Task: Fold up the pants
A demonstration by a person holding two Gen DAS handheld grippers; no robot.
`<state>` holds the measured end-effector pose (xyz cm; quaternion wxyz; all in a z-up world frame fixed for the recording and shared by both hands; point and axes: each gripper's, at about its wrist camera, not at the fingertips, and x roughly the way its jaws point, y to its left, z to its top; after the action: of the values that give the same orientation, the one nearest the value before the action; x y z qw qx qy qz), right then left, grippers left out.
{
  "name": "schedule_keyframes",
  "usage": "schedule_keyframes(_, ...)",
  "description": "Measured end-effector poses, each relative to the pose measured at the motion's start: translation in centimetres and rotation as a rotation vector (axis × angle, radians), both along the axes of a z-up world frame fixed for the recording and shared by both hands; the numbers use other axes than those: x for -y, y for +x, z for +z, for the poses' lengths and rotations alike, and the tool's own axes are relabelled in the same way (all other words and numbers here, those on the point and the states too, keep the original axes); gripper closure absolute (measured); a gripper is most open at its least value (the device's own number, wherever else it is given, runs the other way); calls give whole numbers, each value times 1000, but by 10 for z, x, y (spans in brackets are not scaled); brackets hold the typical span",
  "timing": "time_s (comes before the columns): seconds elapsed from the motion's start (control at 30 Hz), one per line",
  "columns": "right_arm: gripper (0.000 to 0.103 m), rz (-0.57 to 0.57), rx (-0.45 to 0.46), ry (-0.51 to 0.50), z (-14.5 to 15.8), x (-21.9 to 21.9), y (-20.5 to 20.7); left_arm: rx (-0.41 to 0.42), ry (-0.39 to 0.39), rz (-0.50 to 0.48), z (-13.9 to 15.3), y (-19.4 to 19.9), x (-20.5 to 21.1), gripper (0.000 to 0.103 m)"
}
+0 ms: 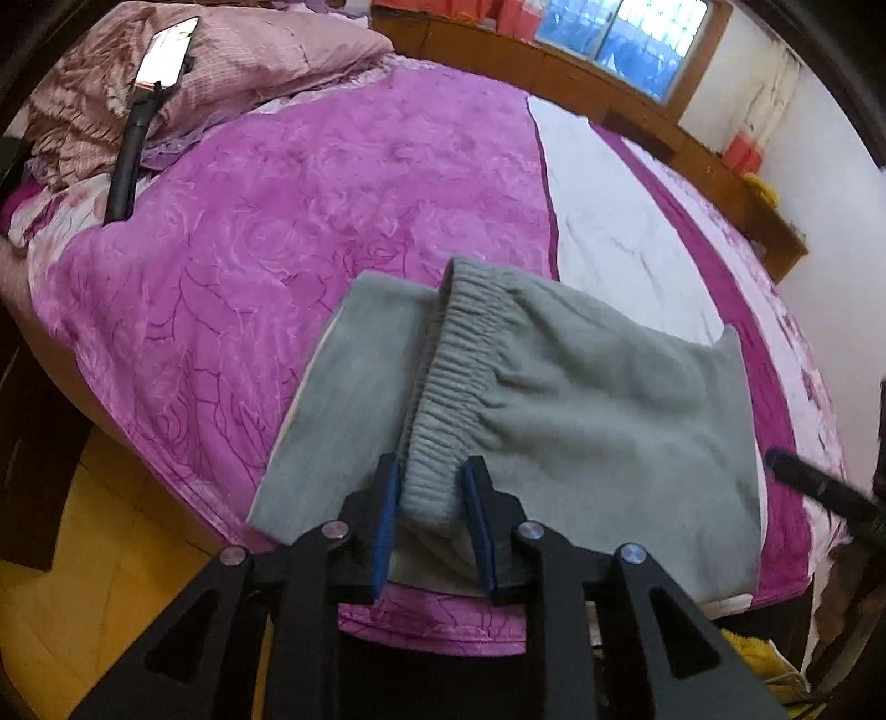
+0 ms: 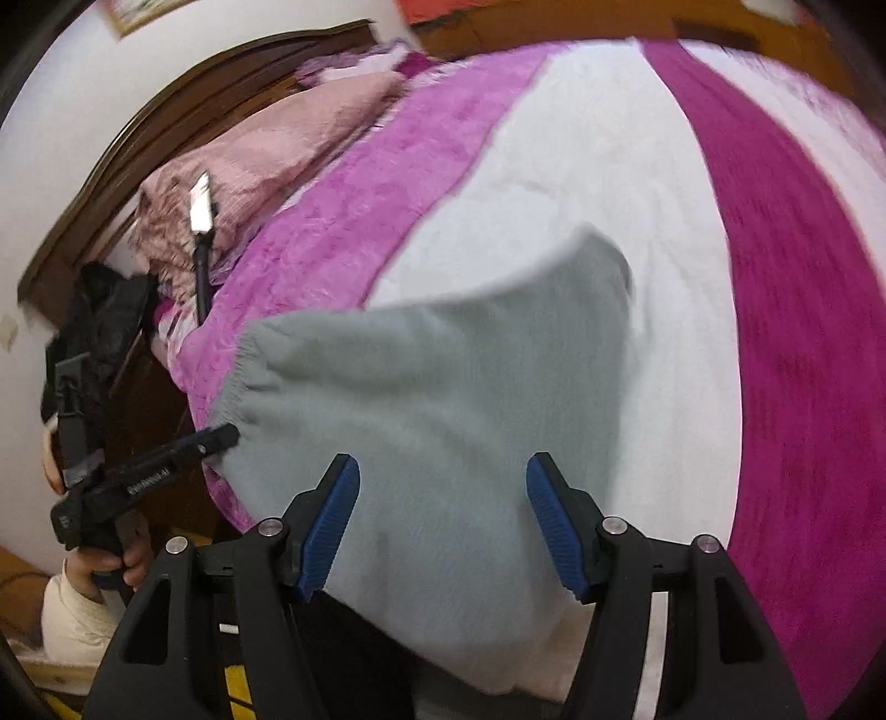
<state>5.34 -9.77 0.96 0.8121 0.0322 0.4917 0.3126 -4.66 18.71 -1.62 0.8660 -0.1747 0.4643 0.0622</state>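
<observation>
Grey pants (image 1: 581, 399) lie folded on the bed near its front edge, with the ribbed waistband (image 1: 459, 365) running toward me. My left gripper (image 1: 431, 476) is shut on the near end of the waistband, its blue pads pressing the bunched fabric. In the right wrist view the pants (image 2: 443, 399) fill the middle, and my right gripper (image 2: 443, 471) is open, its blue fingers (image 2: 332, 520) spread above the grey cloth and holding nothing. The left gripper shows there too (image 2: 221, 437), at the waistband's left end.
The bed carries a purple flowered cover (image 1: 277, 221) and a white strip (image 1: 609, 221). Pink pillows (image 1: 221, 61) and a phone on a stand (image 1: 166, 50) sit at the head end. A wooden headboard (image 2: 194, 111) and a window (image 1: 620, 33) lie beyond.
</observation>
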Motion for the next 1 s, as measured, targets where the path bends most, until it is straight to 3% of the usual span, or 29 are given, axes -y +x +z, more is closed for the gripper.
schedule_keyframes(0.2, 46, 271, 21, -82, 15, -84, 22, 9, -19, 5, -8, -3, -2, 69)
schedule_keyframes(0.37, 46, 455, 47, -178, 0, -158, 32, 18, -21, -2, -12, -4, 0, 68)
schedule_keyframes(0.53, 47, 574, 48, -217, -15, -204, 41, 21, -67, 7, -16, -3, -5, 68)
schedule_keyframes(0.6, 52, 604, 47, -240, -22, -214, 46, 20, -67, 3, -17, -2, -6, 69)
schedule_keyframes(0.67, 68, 618, 43, -256, -28, -219, 50, 17, -59, 3, -17, -1, -4, 73)
schedule_keyframes(0.83, 92, 612, 67, -214, -28, -208, 51, 17, -32, -6, -14, -1, 2, 82)
schedule_keyframes(1.0, 97, 586, 100, -158, -14, -197, 46, 51, -51, -4, -2, -6, 1, 86)
